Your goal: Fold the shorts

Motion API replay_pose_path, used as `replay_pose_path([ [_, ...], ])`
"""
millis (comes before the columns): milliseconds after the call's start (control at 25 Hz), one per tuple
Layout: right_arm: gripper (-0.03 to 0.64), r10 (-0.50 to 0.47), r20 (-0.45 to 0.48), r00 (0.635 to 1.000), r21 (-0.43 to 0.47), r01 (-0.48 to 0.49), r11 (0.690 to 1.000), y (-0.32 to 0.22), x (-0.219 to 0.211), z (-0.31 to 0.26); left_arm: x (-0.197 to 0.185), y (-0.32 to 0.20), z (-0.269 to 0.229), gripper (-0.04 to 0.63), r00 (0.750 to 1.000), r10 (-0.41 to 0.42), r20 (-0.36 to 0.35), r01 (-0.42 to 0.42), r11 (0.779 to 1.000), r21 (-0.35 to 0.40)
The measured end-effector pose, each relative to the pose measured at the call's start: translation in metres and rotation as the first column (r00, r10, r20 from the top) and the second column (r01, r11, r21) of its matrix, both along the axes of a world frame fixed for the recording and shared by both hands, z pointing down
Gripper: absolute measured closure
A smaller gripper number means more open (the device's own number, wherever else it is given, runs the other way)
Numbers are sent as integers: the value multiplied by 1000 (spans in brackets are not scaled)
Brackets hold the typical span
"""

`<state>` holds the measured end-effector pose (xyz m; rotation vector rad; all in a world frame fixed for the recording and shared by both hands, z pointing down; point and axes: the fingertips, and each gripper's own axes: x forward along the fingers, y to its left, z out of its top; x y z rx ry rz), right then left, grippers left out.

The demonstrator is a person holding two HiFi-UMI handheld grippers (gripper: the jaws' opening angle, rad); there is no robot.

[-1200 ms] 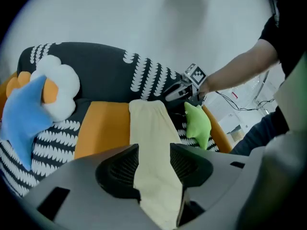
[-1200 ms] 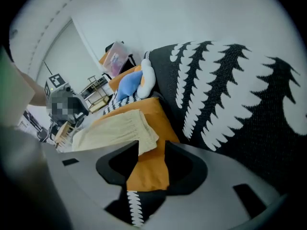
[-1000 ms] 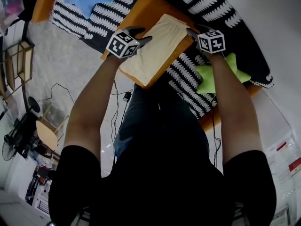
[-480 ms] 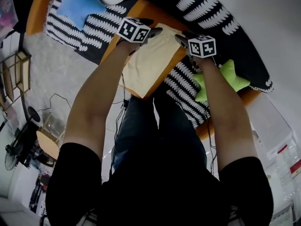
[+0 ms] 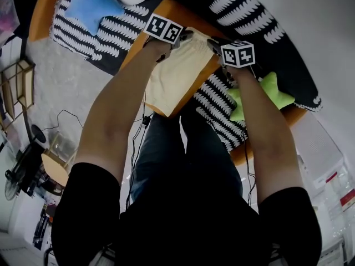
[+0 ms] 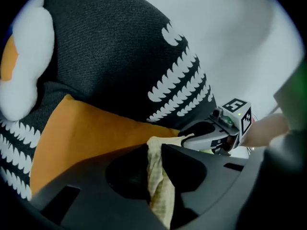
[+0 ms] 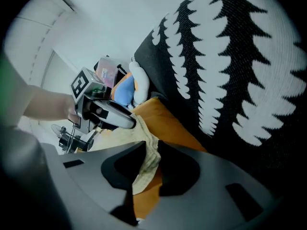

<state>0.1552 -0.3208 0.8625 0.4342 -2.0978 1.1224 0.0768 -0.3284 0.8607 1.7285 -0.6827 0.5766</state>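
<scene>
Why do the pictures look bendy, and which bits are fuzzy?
Head view: the wide lens bends the room round; the shorts look crisp. Left gripper view: black corners, right edge smeared. Right gripper view: the forearm near the lens is fuzzy; the black-and-white knit is sharp.

Shorts thin crinkled cloth; orange cushion matt fabric; striped blanket coarse knit

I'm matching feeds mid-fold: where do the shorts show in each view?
Head view: shorts upper centre, spread on the cushion.
Left gripper view: shorts bottom centre, a bunched pale strip.
Right gripper view: shorts lower centre-left, bunched.
Shared landmark: the orange cushion beneath them, in all three.
</scene>
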Motion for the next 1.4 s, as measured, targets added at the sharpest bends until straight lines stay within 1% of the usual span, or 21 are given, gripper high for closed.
replay_pose_path([
  [80,541,-15,-9,1000,53,15,998,-7,-1,-8,1,-7,-8,511,1000,2,-12,-2,1000,18],
  [200,543,1,0,1000,113,-1,994,-18,-1,-23,1,-17,-21,512,1000,13,-16,-12,998,61],
  [280,544,19,17,1000,150,-22,988,-29,-4,-36,-3,-28,-34,512,1000,20,-23,-17,993,113],
  [400,545,20,48,999,218,-30,975,-44,-12,-61,-13,-40,-57,511,999,29,-37,-20,978,208],
  [560,545,-51,72,996,322,25,946,-43,-23,-95,-27,-40,-86,511,997,77,-31,-63,946,318],
  [720,545,-102,100,990,379,57,924,-25,-34,-120,-37,-21,-112,511,989,141,-36,-114,908,403],
  [800,545,-137,100,985,409,85,908,-11,-35,-132,-37,-8,-125,511,985,170,-27,-141,886,441],
  [920,545,-202,81,976,462,143,876,11,-38,-148,-38,15,-142,511,977,213,-5,-183,850,493],
  [960,545,-224,74,972,476,163,864,18,-41,-151,-40,24,-146,512,974,225,0,-194,842,503],
  [1040,545,-269,63,961,499,203,842,35,-47,-158,-45,43,-150,511,971,239,3,-207,835,509],
  [1280,545,-422,28,906,544,341,767,102,-71,-174,-64,99,-153,512,967,252,32,-233,830,506],
  [1400,545,-488,16,873,546,401,736,136,-83,-174,-73,131,-148,512,965,253,70,-254,828,500],
])
